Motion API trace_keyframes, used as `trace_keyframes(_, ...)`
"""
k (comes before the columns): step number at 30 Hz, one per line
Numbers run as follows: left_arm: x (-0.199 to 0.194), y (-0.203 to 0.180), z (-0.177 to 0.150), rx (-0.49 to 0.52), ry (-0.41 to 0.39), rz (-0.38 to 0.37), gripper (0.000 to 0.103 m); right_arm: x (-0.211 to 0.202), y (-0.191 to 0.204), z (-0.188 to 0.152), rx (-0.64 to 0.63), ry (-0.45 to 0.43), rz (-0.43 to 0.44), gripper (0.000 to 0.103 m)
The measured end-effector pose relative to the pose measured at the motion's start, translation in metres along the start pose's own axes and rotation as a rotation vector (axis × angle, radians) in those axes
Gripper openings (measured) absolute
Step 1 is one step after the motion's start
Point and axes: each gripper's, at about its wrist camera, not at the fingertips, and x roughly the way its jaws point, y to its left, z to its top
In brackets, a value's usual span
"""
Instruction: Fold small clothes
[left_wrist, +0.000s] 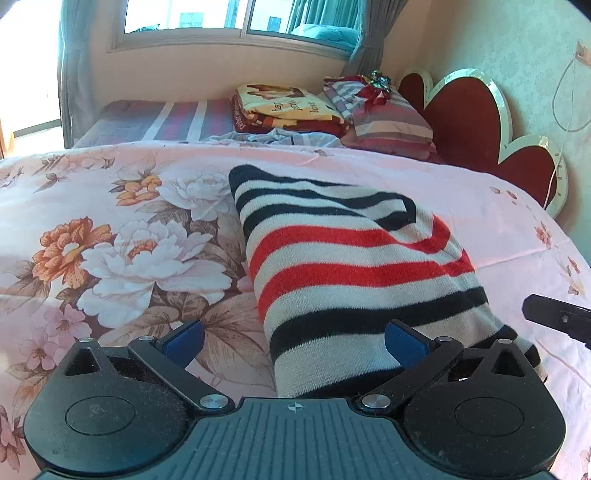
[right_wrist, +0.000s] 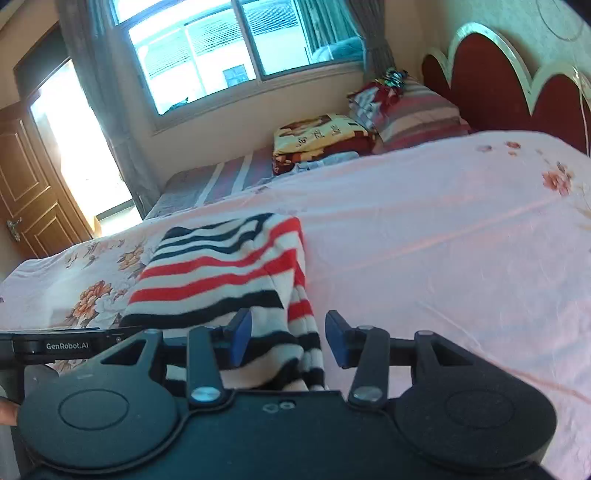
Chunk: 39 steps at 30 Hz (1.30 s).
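With the folded striped garment (left_wrist: 354, 266) lying on the bed (left_wrist: 110, 229), both the left gripper (left_wrist: 293, 345) and right gripper (right_wrist: 288, 339) stand open, pads clear of the cloth, and should regrip the near hem evenly.

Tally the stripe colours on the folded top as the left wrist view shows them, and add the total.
Striped top, bands counted down its upper face in the left wrist view:
Dark bands: 5
Red bands: 3
Total coloured bands: 8
White lies between them. The nearest end is hidden behind the hand-held gripper, so more bands may lie there.
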Motion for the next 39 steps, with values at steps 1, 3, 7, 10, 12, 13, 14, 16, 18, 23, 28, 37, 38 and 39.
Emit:
trace_keyframes(1,0.000,0.000,0.005,0.000,-0.011,0.005,0.103,0.005,0.006,0.004,-0.023,-0.003,0.007,0.044)
trace_keyframes(3,0.004,0.000,0.017,0.005,-0.021,0.016,0.103,0.016,0.019,0.014,-0.047,-0.006,0.019,0.043)
trace_keyframes(7,0.020,0.000,0.034,0.016,-0.017,0.044,0.103,0.048,0.039,0.035,-0.086,0.013,0.037,0.039)
trace_keyframes(10,0.036,0.000,0.044,0.025,-0.009,0.064,0.103,0.070,0.048,0.051,-0.096,0.016,0.030,0.039)
trace_keyframes(12,0.051,0.000,0.050,0.025,0.004,0.079,0.103,0.089,0.052,0.059,-0.113,0.029,0.014,0.038)
trace_keyframes(13,0.059,0.000,0.052,0.023,0.011,0.088,0.103,0.099,0.052,0.062,-0.121,0.035,0.003,0.038)
trace_keyframes(14,0.068,0.002,0.053,0.016,0.024,0.088,0.103,0.109,0.051,0.062,-0.124,0.044,-0.007,0.038)
trace_keyframes(16,0.082,0.006,0.053,0.000,0.050,0.091,0.103,0.132,0.044,0.059,-0.131,0.078,-0.040,0.031)
trace_keyframes(18,0.091,0.009,0.049,-0.023,0.061,0.070,0.103,0.148,0.036,0.051,-0.173,0.097,-0.077,0.028)
trace_keyframes(23,0.101,0.012,0.044,-0.045,0.056,0.049,0.103,0.154,0.023,0.041,-0.156,0.040,-0.067,0.029)
trace_keyframes(28,0.079,0.008,0.045,-0.041,0.046,0.066,0.103,0.145,0.018,0.045,-0.119,0.050,-0.031,0.031)
trace_keyframes(37,0.024,0.009,0.003,-0.035,0.022,0.025,0.103,0.068,0.035,0.031,-0.149,-0.003,0.041,0.033)
trace_keyframes(38,0.024,0.008,-0.001,-0.041,0.028,0.026,0.103,0.064,0.035,0.025,-0.158,-0.001,0.038,0.034)
trace_keyframes(39,0.025,0.008,-0.005,-0.044,0.027,0.033,0.103,0.063,0.035,0.019,-0.165,0.011,0.031,0.033)
